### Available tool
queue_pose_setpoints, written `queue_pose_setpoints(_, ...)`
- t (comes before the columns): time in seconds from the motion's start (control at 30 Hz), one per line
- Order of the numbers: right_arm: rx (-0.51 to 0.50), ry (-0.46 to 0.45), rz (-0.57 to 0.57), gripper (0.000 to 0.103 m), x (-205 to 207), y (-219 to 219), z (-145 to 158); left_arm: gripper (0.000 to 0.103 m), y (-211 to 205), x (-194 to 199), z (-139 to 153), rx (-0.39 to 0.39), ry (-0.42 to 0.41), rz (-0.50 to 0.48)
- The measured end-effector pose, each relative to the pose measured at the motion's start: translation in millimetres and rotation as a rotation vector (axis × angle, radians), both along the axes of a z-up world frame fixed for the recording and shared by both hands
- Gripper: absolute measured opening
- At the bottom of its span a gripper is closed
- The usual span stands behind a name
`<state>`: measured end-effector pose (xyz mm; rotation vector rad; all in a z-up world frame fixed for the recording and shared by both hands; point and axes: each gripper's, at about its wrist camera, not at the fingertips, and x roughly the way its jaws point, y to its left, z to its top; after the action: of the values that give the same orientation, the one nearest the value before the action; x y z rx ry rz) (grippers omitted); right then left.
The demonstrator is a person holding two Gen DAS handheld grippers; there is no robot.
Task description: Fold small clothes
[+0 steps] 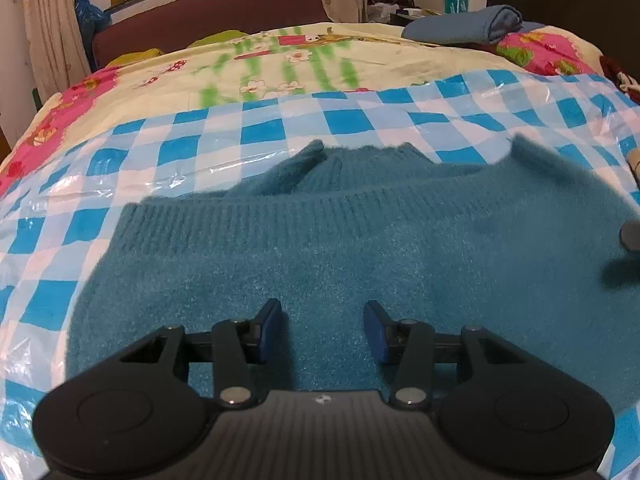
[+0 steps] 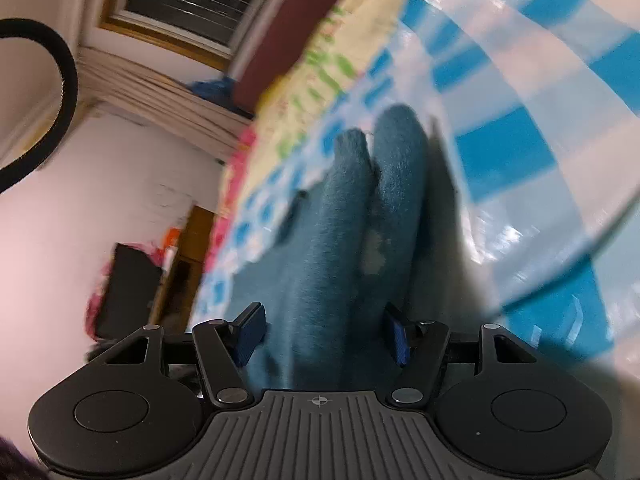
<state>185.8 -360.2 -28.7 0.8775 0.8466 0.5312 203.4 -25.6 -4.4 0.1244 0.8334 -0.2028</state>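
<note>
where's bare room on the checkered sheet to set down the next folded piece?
Free: the blue-checkered plastic sheet left of the teal sweater, and the strip beyond its collar up to the floral quilt. Crowded: the middle, covered by the sweater, with both open grippers over it (left gripper, right gripper). A folded blue garment takes the far right corner.

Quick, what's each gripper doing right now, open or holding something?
Left gripper: open, over the sweater, holding nothing.
Right gripper: open, sweater fabric between its fingers, not clamped.
</note>
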Motion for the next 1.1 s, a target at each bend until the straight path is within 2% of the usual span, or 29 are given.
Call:
queue_pose_setpoints(0.1,-0.032,0.113,-0.024,0.063,14,2,-24,0.049,-2,0,6,-0.003,-0.033,0.010)
queue_pose_setpoints(0.13,-0.061,0.166,-0.036,0.057,17,4,-33,0.049,-3,-1,11,-0.007,-0.067,0.011)
queue_pose_setpoints(0.2,-0.096,0.178,-0.033,0.053,19,11,-33,0.049,-7,-1,17,0.002,-0.133,0.001)
queue_pose_setpoints(0.23,-0.106,0.175,-0.027,0.046,18,13,-29,0.049,-11,0,17,0.022,-0.164,-0.009)
queue_pose_setpoints(0.27,-0.089,0.181,-0.033,0.041,18,11,-27,0.049,-14,2,15,0.045,-0.187,-0.020)
queue_pose_setpoints(0.3,-0.047,0.193,-0.049,0.034,17,7,-27,0.049,-17,5,8,0.067,-0.199,-0.034)
queue_pose_setpoints(0.33,0.008,0.205,-0.066,0.031,16,2,-27,0.049,-18,9,0,0.082,-0.199,-0.045)
queue_pose_setpoints(0.4,0.100,0.202,-0.098,0.029,11,-7,-25,0.050,-19,15,-17,0.113,-0.181,-0.063)
queue_pose_setpoints(0.47,0.180,0.175,-0.117,0.028,4,-7,-17,0.050,-20,12,-30,0.127,-0.220,-0.093)
queue_pose_setpoints(0.57,0.192,0.144,-0.116,0.028,7,8,6,0.046,-18,8,-30,0.103,-0.240,-0.081)
queue_pose_setpoints(0.6,0.186,0.137,-0.114,0.028,9,14,15,0.044,-16,8,-25,0.075,-0.227,-0.066)
queue_pose_setpoints(0.63,0.181,0.134,-0.117,0.028,11,17,23,0.042,-13,7,-15,0.013,-0.216,-0.057)
queue_pose_setpoints(0.67,0.174,0.134,-0.123,0.028,13,22,31,0.042,-12,1,-9,-0.026,-0.246,-0.081)
queue_pose_setpoints(0.7,0.171,0.135,-0.127,0.028,15,28,35,0.042,-15,-3,-8,-0.007,-0.280,-0.098)
queue_pose_setpoints(0.73,0.170,0.136,-0.127,0.028,19,31,41,0.042,-21,-5,-16,0.055,-0.293,-0.119)
queue_pose_setpoints(0.77,0.162,0.138,-0.131,0.028,22,37,47,0.042,-23,-5,-25,0.077,-0.281,-0.126)
queue_pose_setpoints(0.83,0.134,0.148,-0.120,0.028,27,52,53,0.042,-16,-5,-40,0.017,-0.276,-0.111)
queue_pose_setpoints(0.9,0.106,0.126,-0.111,0.028,33,71,61,0.041,-13,-4,-35,0.001,-0.264,-0.119)
queue_pose_setpoints(1.0,0.082,0.111,-0.118,0.028,40,94,73,0.041,24,-4,-9,-0.151,-0.181,-0.090)
queue_pose_setpoints(1.03,0.067,0.107,-0.113,0.028,42,100,78,0.041,39,-10,0,-0.169,-0.193,-0.077)
queue_pose_setpoints(1.1,0.024,0.107,-0.106,0.028,50,115,85,0.041,63,-22,7,-0.126,-0.221,-0.052)
